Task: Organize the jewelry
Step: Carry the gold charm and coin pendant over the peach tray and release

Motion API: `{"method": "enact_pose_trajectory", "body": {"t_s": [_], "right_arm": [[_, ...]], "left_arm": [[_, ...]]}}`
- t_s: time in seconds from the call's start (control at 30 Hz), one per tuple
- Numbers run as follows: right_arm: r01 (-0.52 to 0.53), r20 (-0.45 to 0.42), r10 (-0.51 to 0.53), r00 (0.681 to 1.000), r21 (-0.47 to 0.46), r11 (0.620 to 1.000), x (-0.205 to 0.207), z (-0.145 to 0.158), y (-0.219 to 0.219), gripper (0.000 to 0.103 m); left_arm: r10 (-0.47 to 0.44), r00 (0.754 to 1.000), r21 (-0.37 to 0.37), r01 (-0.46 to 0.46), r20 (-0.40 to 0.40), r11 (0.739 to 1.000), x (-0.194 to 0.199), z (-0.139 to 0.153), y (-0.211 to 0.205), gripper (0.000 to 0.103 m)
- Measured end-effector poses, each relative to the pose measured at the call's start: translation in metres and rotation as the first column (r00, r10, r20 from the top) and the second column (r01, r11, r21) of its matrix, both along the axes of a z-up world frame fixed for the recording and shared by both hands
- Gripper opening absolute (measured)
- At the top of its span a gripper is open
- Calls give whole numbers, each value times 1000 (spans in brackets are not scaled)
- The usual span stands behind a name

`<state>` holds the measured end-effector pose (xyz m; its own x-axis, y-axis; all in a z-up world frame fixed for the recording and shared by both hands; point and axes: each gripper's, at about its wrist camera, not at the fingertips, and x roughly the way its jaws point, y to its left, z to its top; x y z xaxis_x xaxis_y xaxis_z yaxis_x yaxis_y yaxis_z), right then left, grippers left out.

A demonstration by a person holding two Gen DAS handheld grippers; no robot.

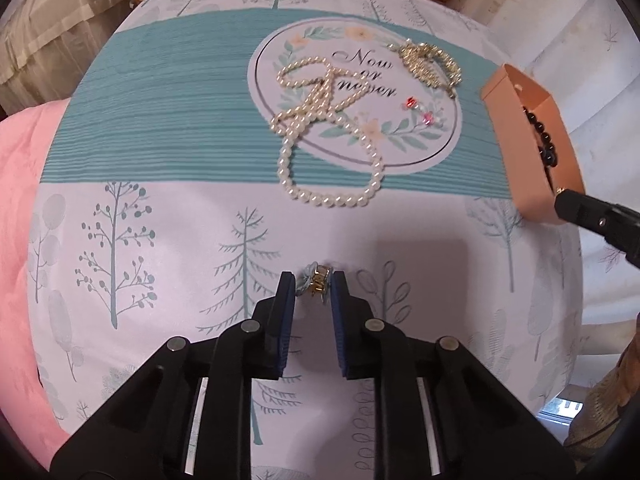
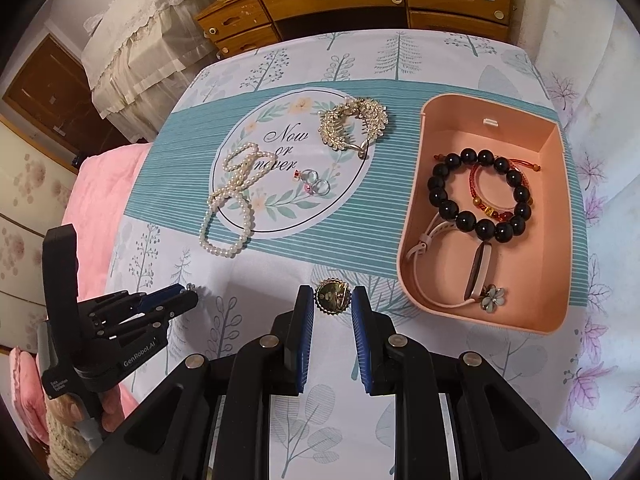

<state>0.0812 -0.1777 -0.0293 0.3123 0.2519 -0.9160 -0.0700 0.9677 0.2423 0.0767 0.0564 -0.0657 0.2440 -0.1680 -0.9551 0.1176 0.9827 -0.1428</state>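
My left gripper [image 1: 313, 287] is shut on a small blue flower clip [image 1: 316, 283] with a gold clasp, just above the cloth. My right gripper [image 2: 332, 300] is shut on a round gold brooch [image 2: 333, 299], left of the pink box [image 2: 416, 216]. The box holds a black bead bracelet [image 2: 480, 196], a red string bracelet [image 2: 486, 208], a pink watch band [image 2: 476, 268] and a flower clip [image 2: 493, 298]. A pearl necklace [image 1: 320, 136] [image 2: 232, 200], a gold rhinestone hair comb [image 2: 352, 124] [image 1: 430, 62] and small rings [image 2: 314, 184] lie on the cloth.
The patterned tablecloth [image 2: 280, 360] covers the table; its edge falls off to the right. A wooden dresser [image 2: 360, 0] stands behind. A pink blanket [image 1: 20, 200] lies at the left. The left gripper also shows in the right wrist view [image 2: 188, 294], low left.
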Motion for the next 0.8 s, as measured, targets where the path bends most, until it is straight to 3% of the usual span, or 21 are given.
{"method": "enact_pose_trajectory", "body": {"t_s": [0.23, 0.47, 0.6, 0.8], "right_arm": [[29, 55, -30, 998, 8, 1000, -7, 24, -20, 19], [125, 67, -125, 990, 3, 992, -13, 31, -75, 19], [175, 36, -175, 984, 3, 985, -15, 20, -103, 19], [221, -1, -221, 975, -6, 975, -13, 2, -126, 20]], "left_arm": [[-79, 993, -53, 84, 87, 995, 9, 53, -38, 15], [-204, 958, -106, 228, 200, 968, 21, 97, -112, 15], [-235, 949, -130, 265, 209, 955, 41, 94, -155, 15], [-267, 954, -168, 288, 136, 943, 61, 61, -206, 15]]}}
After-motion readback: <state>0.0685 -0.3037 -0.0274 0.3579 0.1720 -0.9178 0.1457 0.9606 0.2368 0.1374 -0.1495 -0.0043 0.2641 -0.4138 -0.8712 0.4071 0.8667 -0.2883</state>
